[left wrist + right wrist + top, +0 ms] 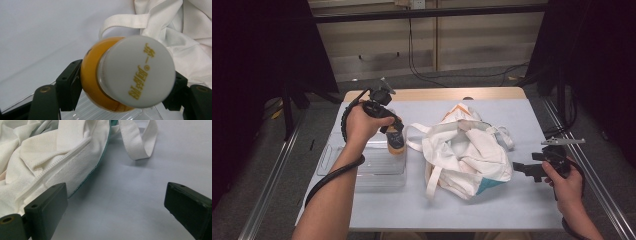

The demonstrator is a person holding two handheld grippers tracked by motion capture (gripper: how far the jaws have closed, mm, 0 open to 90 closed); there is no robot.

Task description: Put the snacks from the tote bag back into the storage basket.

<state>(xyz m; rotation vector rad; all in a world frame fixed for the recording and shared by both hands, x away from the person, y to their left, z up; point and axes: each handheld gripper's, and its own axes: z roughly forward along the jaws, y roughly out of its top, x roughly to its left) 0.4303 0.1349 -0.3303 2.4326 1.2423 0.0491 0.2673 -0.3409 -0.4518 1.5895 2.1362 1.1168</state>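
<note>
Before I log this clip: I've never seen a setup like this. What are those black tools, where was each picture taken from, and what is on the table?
A person sits at a table and works with two hand-held grippers, black tongs with two jaws each. The high view looks down from above the person; each of the other two pictures comes from a camera riding on one gripper, looking along its jaws.

The left gripper is shut on an orange bottle with a white cap, held over a clear plastic box. A crumpled white cloth bag with straps lies in the middle. The right gripper is open, holding nothing, right beside the bag's edge; I can't tell whether it touches.
</note>
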